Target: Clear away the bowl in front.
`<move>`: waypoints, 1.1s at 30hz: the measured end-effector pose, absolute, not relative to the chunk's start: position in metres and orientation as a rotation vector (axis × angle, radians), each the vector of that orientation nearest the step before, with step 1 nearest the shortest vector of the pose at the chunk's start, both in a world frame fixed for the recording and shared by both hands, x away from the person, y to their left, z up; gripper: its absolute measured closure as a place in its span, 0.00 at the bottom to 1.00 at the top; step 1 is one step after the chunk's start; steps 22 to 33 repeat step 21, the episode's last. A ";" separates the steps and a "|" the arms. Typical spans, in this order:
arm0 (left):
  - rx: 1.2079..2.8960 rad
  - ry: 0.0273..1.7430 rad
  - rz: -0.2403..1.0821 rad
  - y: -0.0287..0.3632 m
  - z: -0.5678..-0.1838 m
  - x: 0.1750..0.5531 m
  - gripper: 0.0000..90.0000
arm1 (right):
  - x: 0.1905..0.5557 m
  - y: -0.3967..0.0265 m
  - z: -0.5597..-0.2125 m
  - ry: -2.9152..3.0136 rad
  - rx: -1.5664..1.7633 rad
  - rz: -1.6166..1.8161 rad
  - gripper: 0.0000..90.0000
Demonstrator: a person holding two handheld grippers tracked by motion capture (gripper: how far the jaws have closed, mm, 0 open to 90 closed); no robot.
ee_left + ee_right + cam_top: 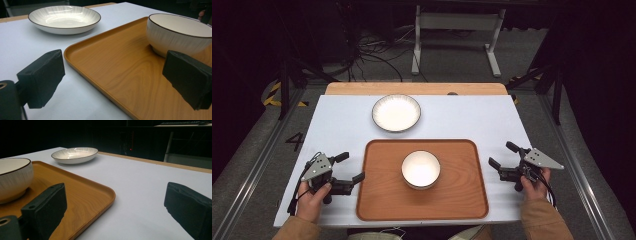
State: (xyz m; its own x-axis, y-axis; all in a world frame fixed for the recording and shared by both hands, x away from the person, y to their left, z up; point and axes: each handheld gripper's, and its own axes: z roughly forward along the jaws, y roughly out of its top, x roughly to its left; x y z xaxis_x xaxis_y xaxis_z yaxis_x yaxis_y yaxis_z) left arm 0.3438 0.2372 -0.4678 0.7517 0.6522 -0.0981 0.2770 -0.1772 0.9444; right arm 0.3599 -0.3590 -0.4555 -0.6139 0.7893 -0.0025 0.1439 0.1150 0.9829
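A wooden tray [377, 200] lies at the front middle of the white table, and a white bowl [421, 169] stands upright at its centre. Behind the tray a white plate [396, 112] with a dark rim rests on the table. My left gripper [350, 167] is open at the tray's left edge, with the tray's corner [75, 53] between its jaws and the bowl [178, 32] ahead on the right. My right gripper [503, 154] is open just right of the tray, nothing between its jaws. The right gripper view has the tray [82, 192], bowl [13, 178] and plate [75, 154].
The white table [337, 125] ends in a wooden strip [412, 88] at the back. Beyond it, on the floor, stand a white frame [457, 35] and loose cables [372, 55]. Bare tabletop lies on both sides of the plate.
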 end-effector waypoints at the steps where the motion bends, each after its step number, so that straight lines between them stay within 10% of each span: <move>1: 1.765 0.742 0.391 0.237 -0.468 0.344 0.05 | 0.360 -0.359 -0.455 1.853 0.904 1.536 0.05; 33: 1.809 0.774 0.400 0.233 -0.468 0.348 0.05 | 0.360 -0.359 -0.456 1.850 0.900 1.537 0.05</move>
